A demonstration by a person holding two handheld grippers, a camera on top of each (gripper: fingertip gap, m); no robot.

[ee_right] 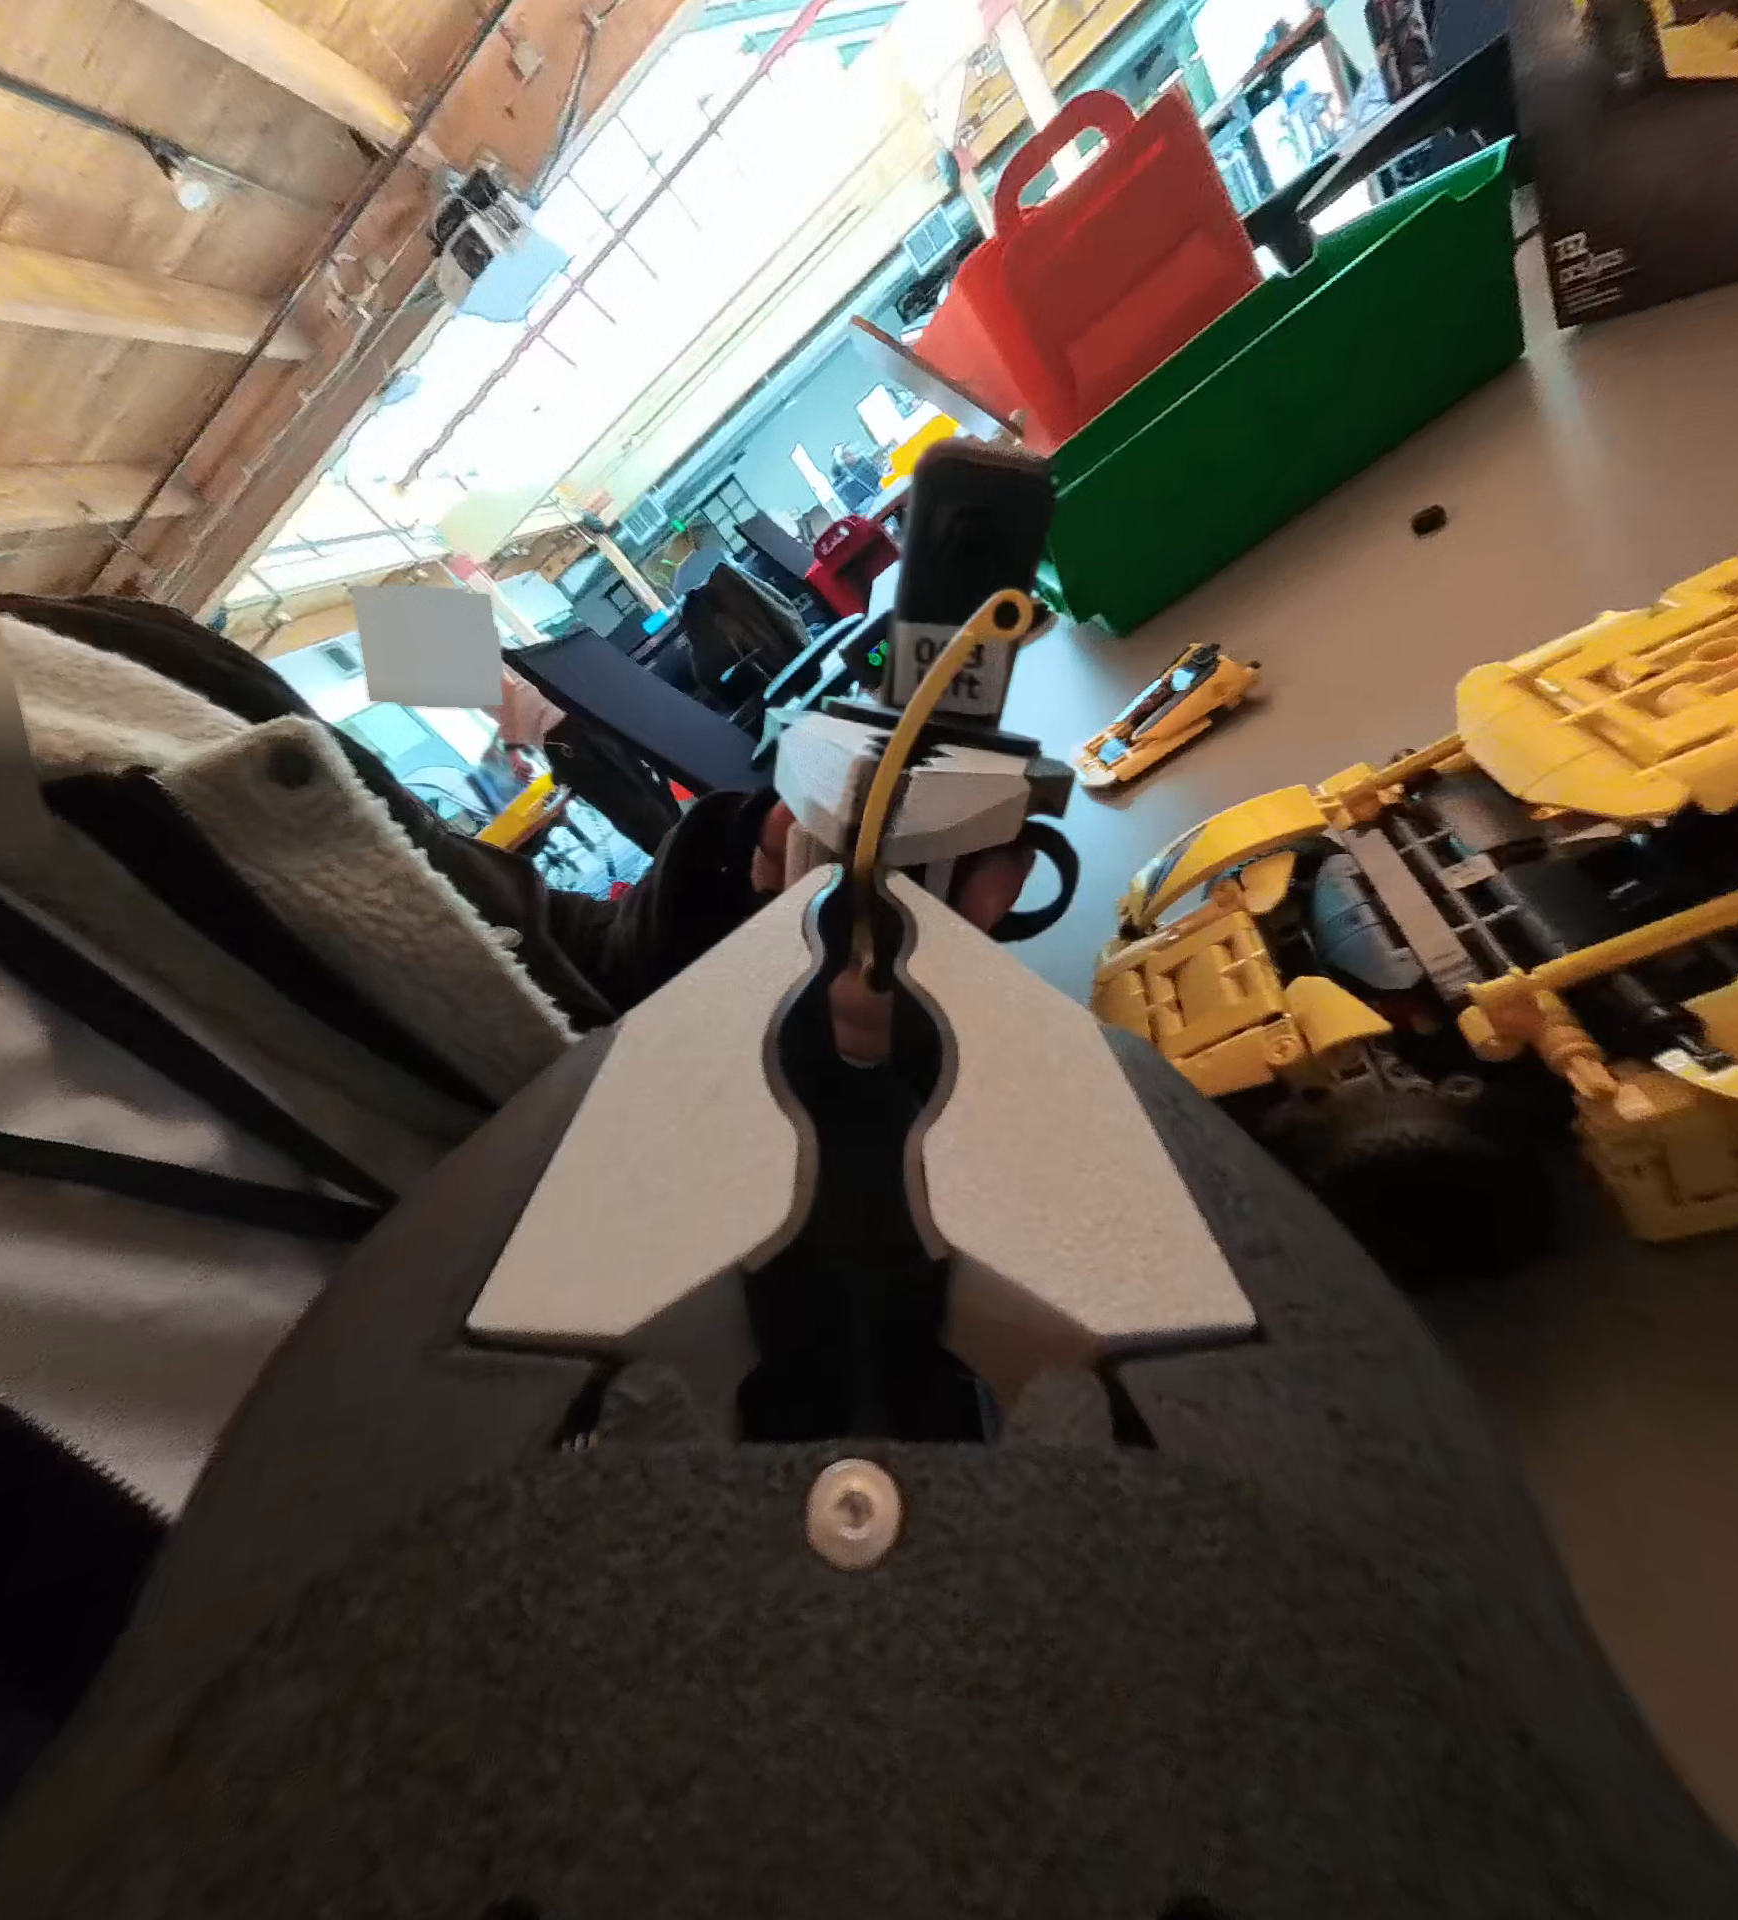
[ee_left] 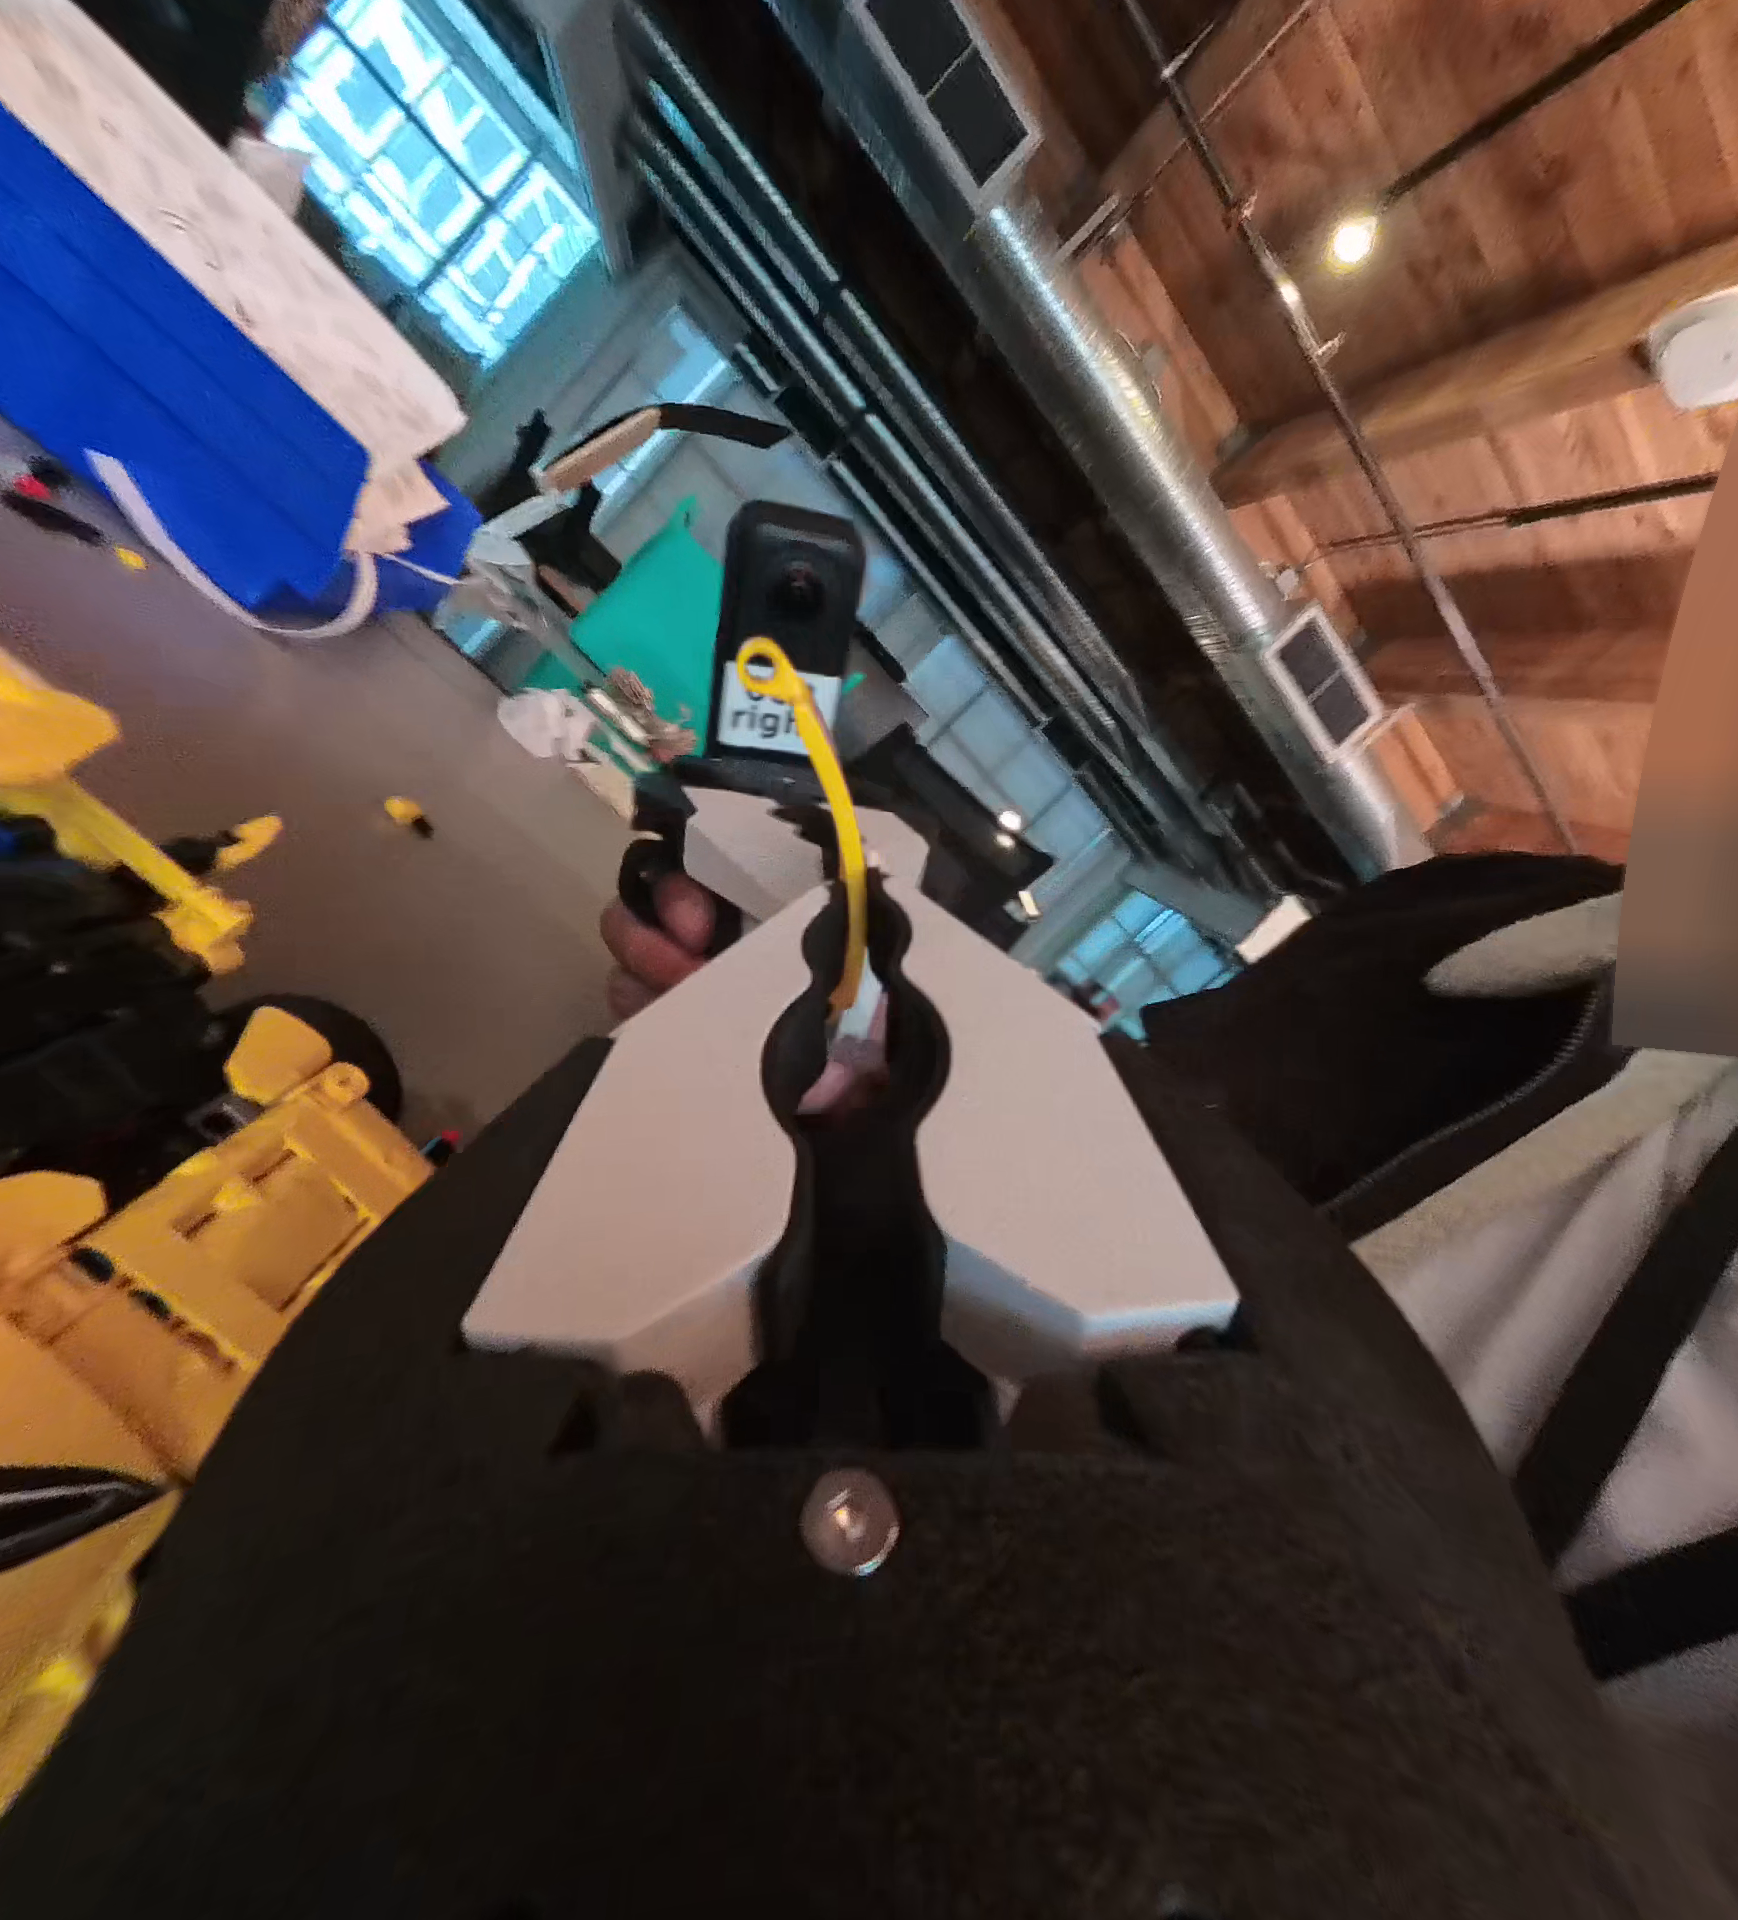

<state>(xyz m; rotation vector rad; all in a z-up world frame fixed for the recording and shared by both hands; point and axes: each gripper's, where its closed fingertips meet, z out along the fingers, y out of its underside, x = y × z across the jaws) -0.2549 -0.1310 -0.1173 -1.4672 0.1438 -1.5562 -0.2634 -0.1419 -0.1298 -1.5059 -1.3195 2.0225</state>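
In the left wrist view my left gripper (ee_left: 860, 894) is shut on the lower end of a thin curved yellow rod (ee_left: 844, 821). The rod's ring end rises in front of the right gripper's camera (ee_left: 792, 603), which faces me close by. In the right wrist view my right gripper (ee_right: 860, 883) is shut on a thin curved yellow rod (ee_right: 896, 758). Its ring end reaches up before the left gripper (ee_right: 906, 805). I cannot tell whether both views show one rod. A hand holds each gripper's handle.
A large yellow brick-built car (ee_right: 1467, 935) lies on the grey table (ee_right: 1623, 520), also seen in the left wrist view (ee_left: 221, 1247). A green bin (ee_right: 1291, 416), red bag (ee_right: 1104, 270), dark box (ee_right: 1675, 156), blue bin (ee_left: 117, 312) and loose small parts (ee_right: 1166, 707) lie around. The grippers are tip to tip, or close to it.
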